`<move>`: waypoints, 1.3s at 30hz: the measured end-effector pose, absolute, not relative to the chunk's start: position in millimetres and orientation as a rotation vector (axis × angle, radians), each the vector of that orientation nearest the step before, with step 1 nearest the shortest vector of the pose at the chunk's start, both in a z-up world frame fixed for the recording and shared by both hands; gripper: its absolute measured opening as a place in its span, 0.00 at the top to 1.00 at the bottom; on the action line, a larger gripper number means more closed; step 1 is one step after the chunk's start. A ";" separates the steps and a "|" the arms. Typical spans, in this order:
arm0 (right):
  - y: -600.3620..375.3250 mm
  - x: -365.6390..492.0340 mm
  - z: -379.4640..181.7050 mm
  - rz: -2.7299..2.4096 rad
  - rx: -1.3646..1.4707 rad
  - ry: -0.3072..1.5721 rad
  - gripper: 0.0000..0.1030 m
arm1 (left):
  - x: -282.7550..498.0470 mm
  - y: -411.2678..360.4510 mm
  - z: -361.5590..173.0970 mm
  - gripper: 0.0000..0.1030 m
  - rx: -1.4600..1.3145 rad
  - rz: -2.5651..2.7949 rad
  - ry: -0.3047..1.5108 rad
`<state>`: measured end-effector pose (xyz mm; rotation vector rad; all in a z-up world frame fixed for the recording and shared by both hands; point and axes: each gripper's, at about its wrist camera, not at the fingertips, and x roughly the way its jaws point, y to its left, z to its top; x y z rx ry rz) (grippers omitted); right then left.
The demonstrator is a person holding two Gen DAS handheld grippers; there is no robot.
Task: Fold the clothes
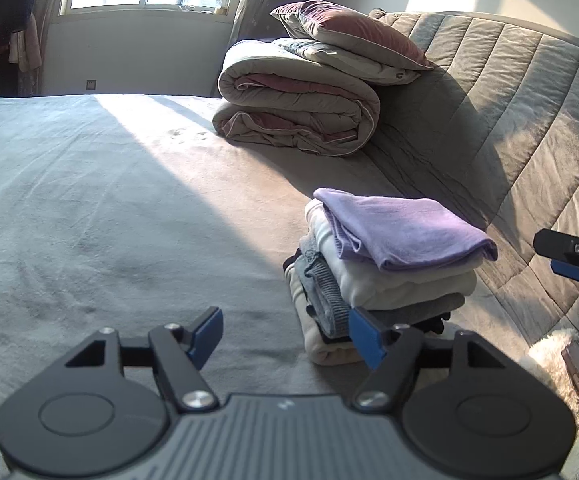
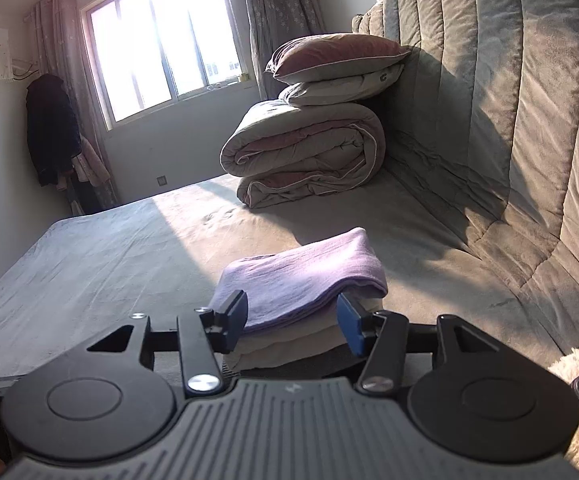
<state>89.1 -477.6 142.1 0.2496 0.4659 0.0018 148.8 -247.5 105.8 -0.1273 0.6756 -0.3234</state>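
We see the stack of folded clothes (image 1: 385,276) sitting on the bed (image 1: 109,200), near the quilted headboard (image 1: 509,120), w/ the purple garment (image 2: 301,276) folded on top of white and grey layers. Both tools are spread, holding nothing. The left gripper (image 1: 287,334) sits low, w/ the stack ahead and off to its right. The right gripper (image 2: 291,320) faces the stack head-on, the near edge of the purple piece showing between its fingers, so the right is the nearer one. Stack's long axis runs roughly toward the headboard in the left view. No loose garment shows in either view, so the pile lies as folding would leave it; whether more is due we can't tell.
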 end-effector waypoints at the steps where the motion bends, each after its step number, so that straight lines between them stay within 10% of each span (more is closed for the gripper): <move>1: -472.9 83.3 146.0 -0.006 0.249 0.468 0.33 | 143.6 -245.8 109.5 0.22 -0.120 -0.318 0.680; 15: -443.4 34.8 158.3 -0.104 0.314 0.626 0.29 | 83.3 -242.3 145.9 0.01 -0.035 -0.352 0.757; 27: -411.3 3.5 164.8 -0.113 0.267 0.651 0.02 | 48.0 -234.8 156.8 0.01 0.060 -0.338 0.801; 39: -392.4 -8.9 160.2 -0.195 0.190 0.693 0.00 | 35.7 -226.5 158.8 0.01 0.069 -0.323 0.812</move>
